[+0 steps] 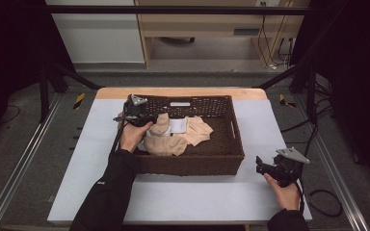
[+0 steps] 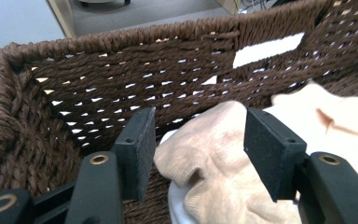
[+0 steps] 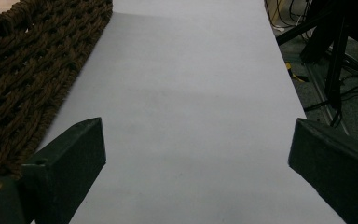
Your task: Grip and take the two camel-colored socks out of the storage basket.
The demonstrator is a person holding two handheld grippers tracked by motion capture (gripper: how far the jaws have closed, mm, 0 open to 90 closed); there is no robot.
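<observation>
Soft beige cloth (image 2: 214, 154) lies in a rough woven basket (image 2: 98, 84) (matt brown).

Both forearms wear black long sleeves; the left sleeve (image 1: 107, 192) bears a small pale mark. Each gripper is black, topped by a grey three-cornered plate, trailing a black cable. The left gripper (image 2: 198, 140) has flat rectangular jaws with brass-ringed screw holes; the right gripper (image 3: 196, 163) has matching dark pads.

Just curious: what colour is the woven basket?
Dark brown basket; the left gripper view shows it best.
</observation>
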